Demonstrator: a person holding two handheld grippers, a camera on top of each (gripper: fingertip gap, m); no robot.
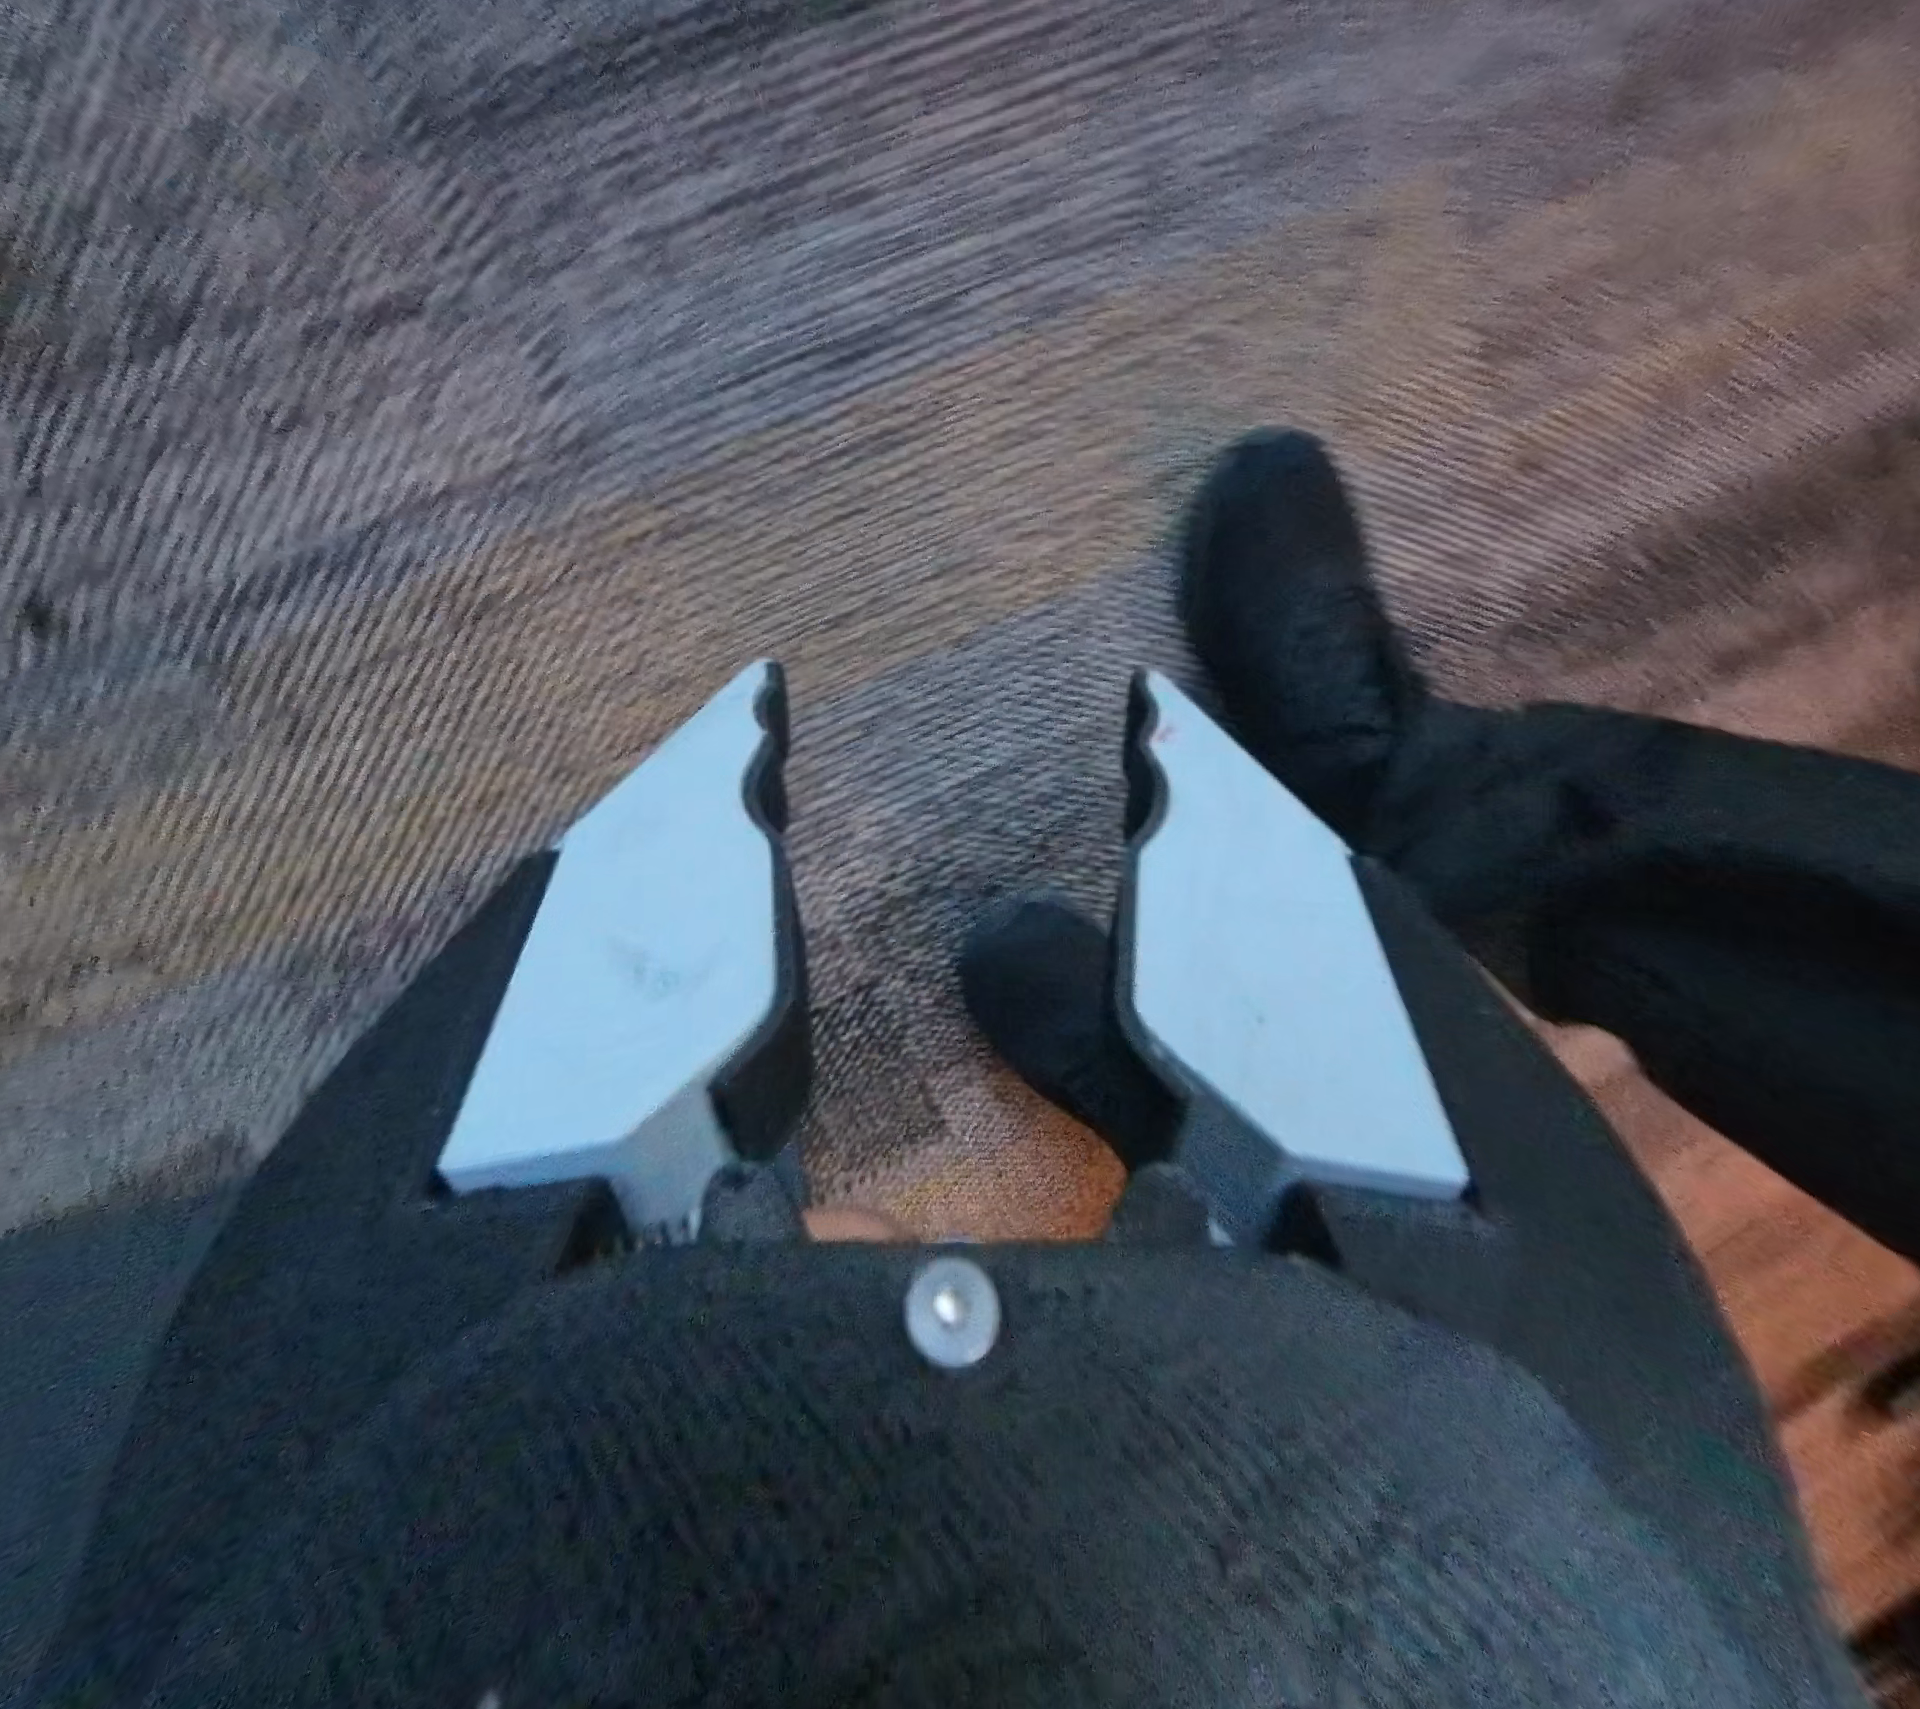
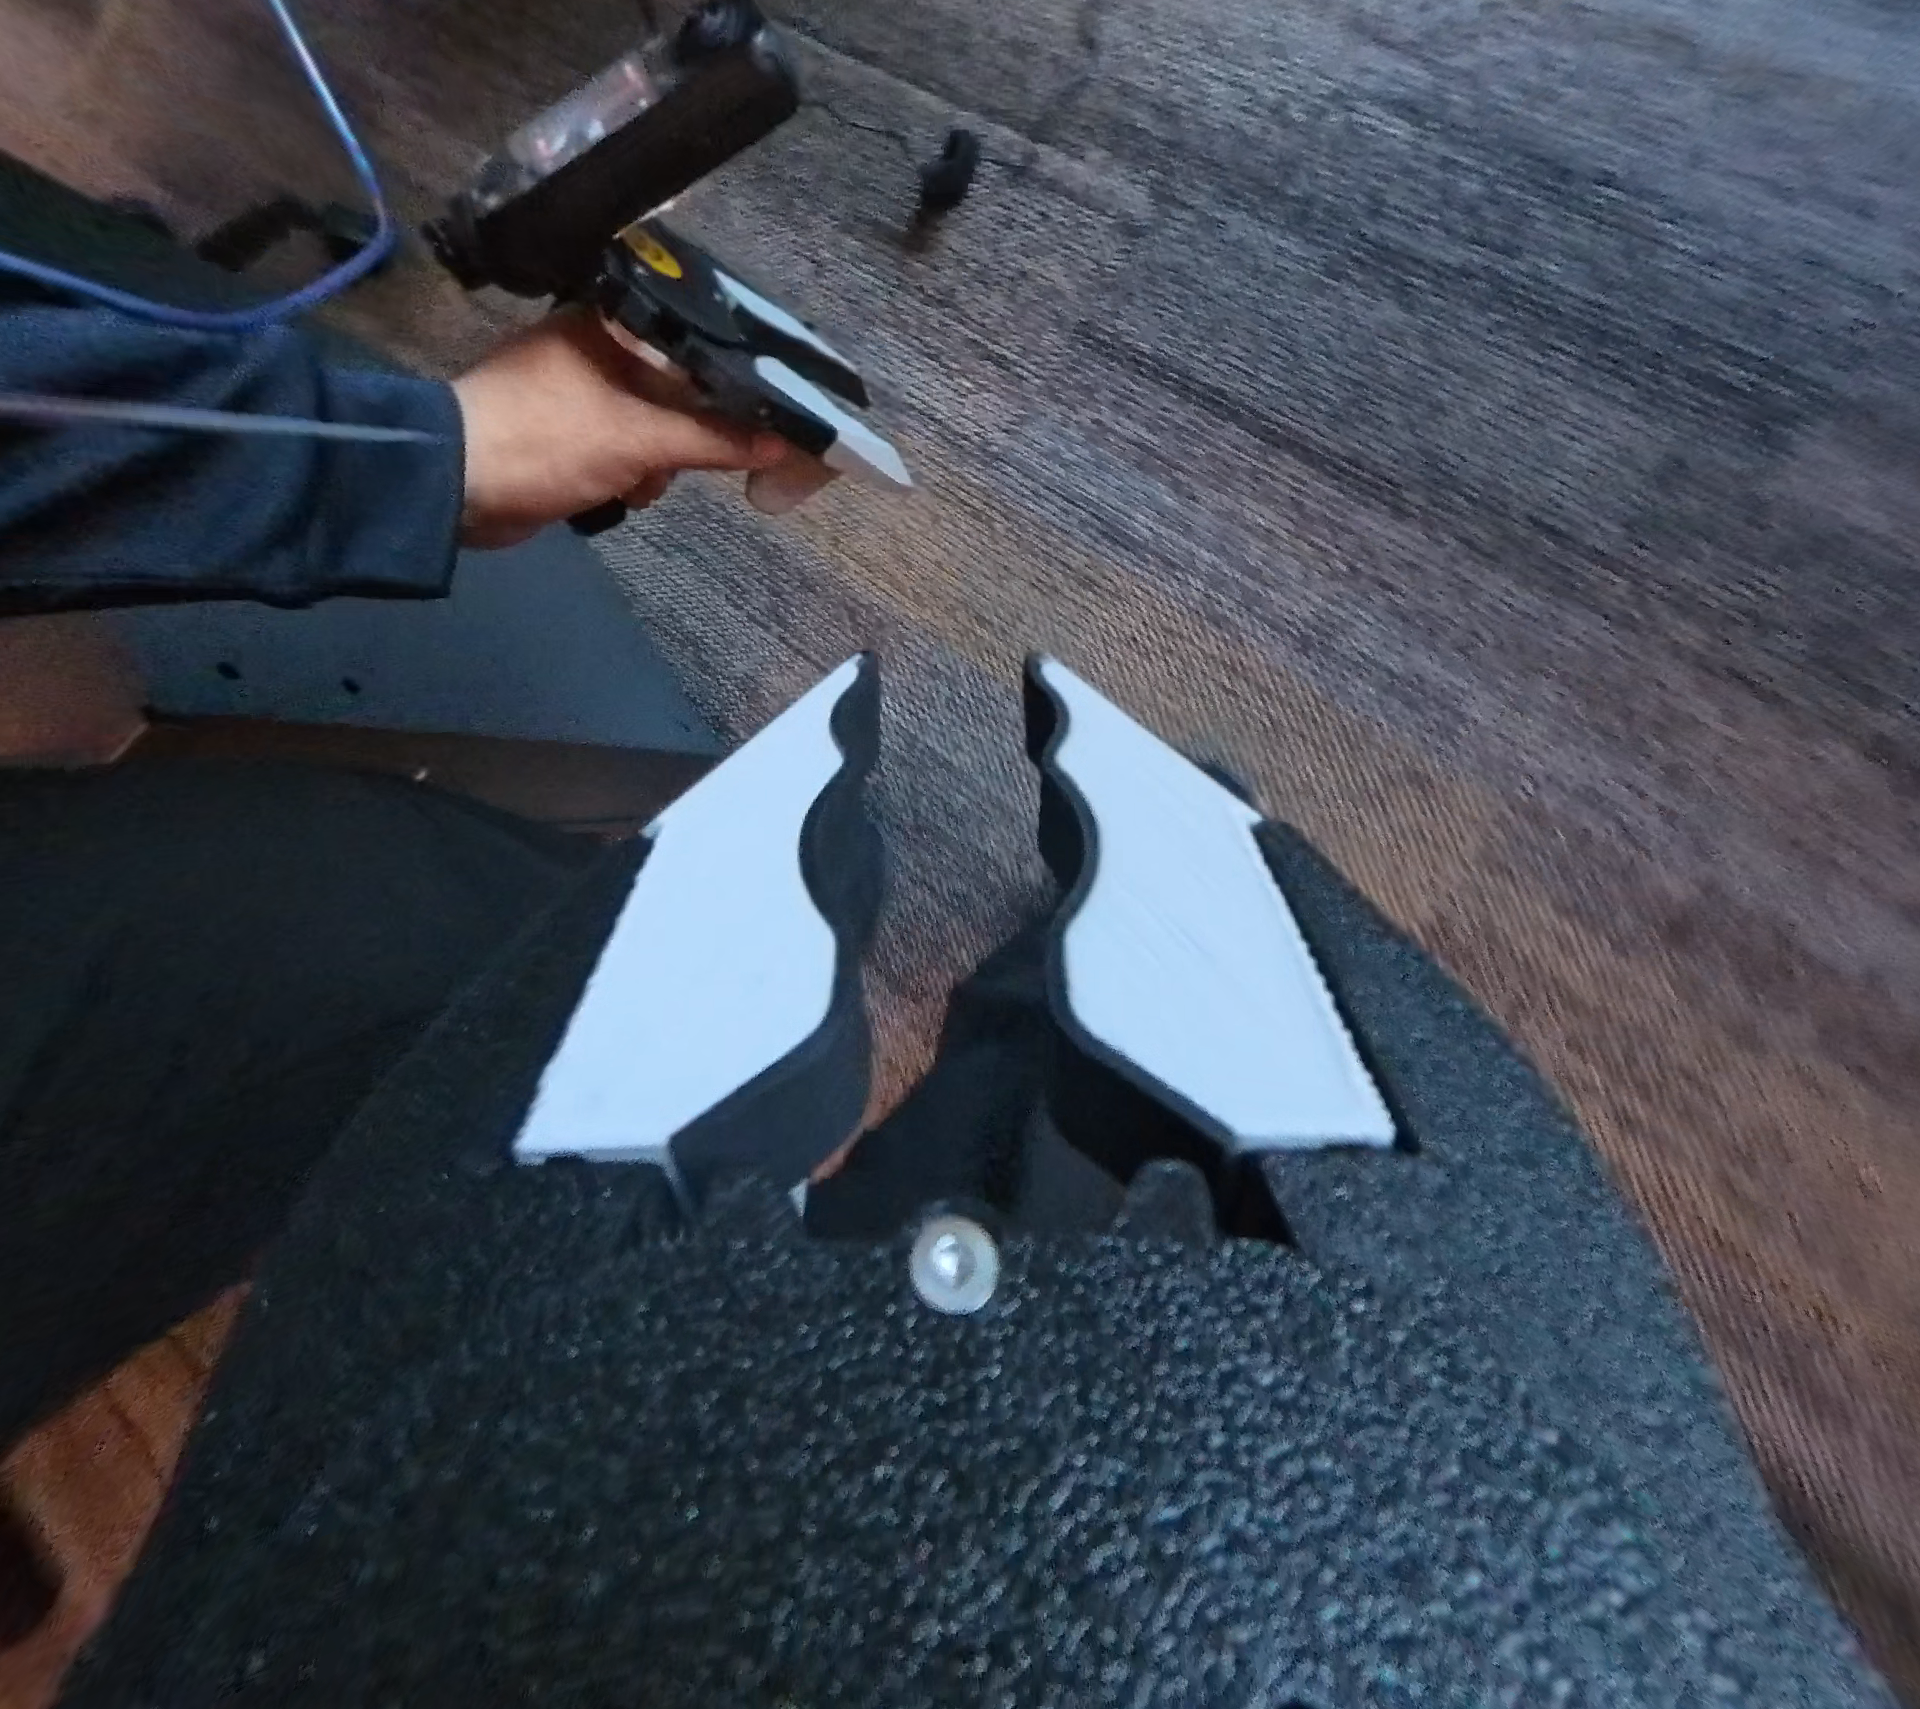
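Left gripper (image 1: 956,683): white fingers (image 1: 644,932) spread apart, holding nothing, pointed down at ribbed grey-brown carpet (image 1: 831,205). Two black shoes (image 1: 1288,610) and a dark trouser leg (image 1: 1662,911) stand on the carpet at right.

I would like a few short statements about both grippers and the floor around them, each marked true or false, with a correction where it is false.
1. The left gripper holds nothing between its fingers. True.
2. The right gripper is clamped on a cable. False: its fingers stand apart, with only carpet behind the gap.
3. In the right wrist view, a hand with a dark blue sleeve grips the other gripper. True.
4. A red ball lies on the carpet. False: only a small black object lies there, too blurred to identify.
5. A dark shoe shows beside the left gripper. True.
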